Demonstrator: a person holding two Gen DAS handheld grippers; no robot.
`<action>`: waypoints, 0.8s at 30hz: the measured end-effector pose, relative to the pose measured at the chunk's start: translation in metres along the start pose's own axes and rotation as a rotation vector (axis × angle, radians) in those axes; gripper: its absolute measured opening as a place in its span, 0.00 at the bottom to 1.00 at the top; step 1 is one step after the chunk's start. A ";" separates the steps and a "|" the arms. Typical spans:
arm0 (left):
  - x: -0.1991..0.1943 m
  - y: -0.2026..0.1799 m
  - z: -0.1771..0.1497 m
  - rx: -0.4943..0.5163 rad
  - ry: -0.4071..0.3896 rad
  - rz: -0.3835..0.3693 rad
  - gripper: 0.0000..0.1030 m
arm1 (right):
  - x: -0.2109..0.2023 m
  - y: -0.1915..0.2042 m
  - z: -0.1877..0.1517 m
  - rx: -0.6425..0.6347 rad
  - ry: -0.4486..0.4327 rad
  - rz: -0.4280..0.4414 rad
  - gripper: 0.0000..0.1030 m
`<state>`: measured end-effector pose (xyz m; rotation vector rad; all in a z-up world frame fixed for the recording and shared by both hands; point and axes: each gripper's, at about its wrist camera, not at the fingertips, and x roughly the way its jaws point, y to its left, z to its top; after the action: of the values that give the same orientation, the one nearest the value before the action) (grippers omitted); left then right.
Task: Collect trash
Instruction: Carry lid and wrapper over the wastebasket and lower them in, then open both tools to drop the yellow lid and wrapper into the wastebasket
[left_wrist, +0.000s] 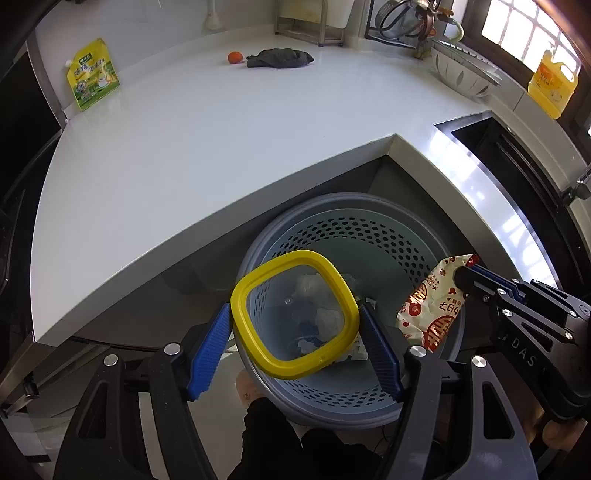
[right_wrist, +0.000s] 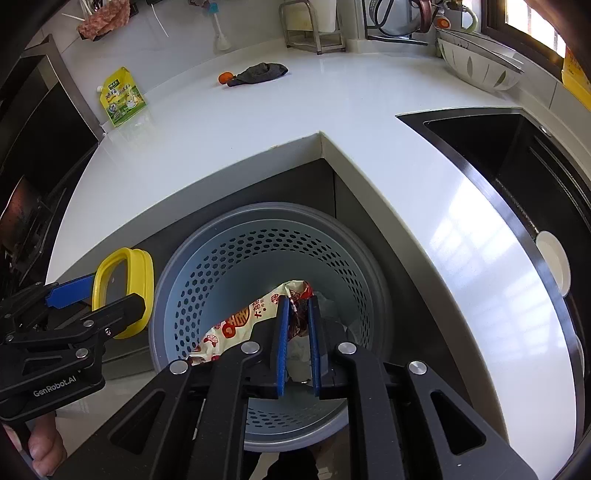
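A round blue perforated bin (left_wrist: 369, 236) stands on the floor below the counter corner, with crumpled white paper (left_wrist: 310, 284) in its bottom. My left gripper (left_wrist: 293, 308) is shut on a clear lid with a yellow rim (left_wrist: 255, 284), its blue pads pressing the rim's two sides above the bin's mouth. My right gripper (right_wrist: 298, 301) is shut on the end of a white and red printed snack wrapper (right_wrist: 243, 321), which hangs over the bin (right_wrist: 229, 266). The wrapper (left_wrist: 428, 306) and right gripper (left_wrist: 465, 277) show at the right of the left wrist view; the lid (right_wrist: 142, 266) shows at the left of the right wrist view.
The white L-shaped counter (left_wrist: 221, 147) carries a yellow-green pouch (left_wrist: 92, 74), an orange fruit (left_wrist: 235, 56) and a dark cloth (left_wrist: 280, 58). A black sink (right_wrist: 517, 166) is set in at the right, with a white bowl (right_wrist: 480, 70) and a yellow bottle (left_wrist: 550, 85) behind.
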<state>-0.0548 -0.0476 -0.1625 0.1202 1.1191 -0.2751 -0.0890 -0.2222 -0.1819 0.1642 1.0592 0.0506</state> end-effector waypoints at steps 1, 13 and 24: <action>0.000 0.000 0.000 0.000 0.001 0.000 0.66 | 0.000 0.000 0.000 0.000 0.000 -0.001 0.11; 0.001 0.002 0.001 -0.014 0.009 0.005 0.75 | -0.008 -0.010 0.002 0.036 -0.019 -0.005 0.44; -0.007 0.007 0.002 -0.039 -0.001 0.016 0.76 | -0.017 -0.011 0.004 0.038 -0.026 0.014 0.48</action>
<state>-0.0541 -0.0405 -0.1552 0.0942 1.1215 -0.2385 -0.0941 -0.2354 -0.1665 0.2065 1.0335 0.0413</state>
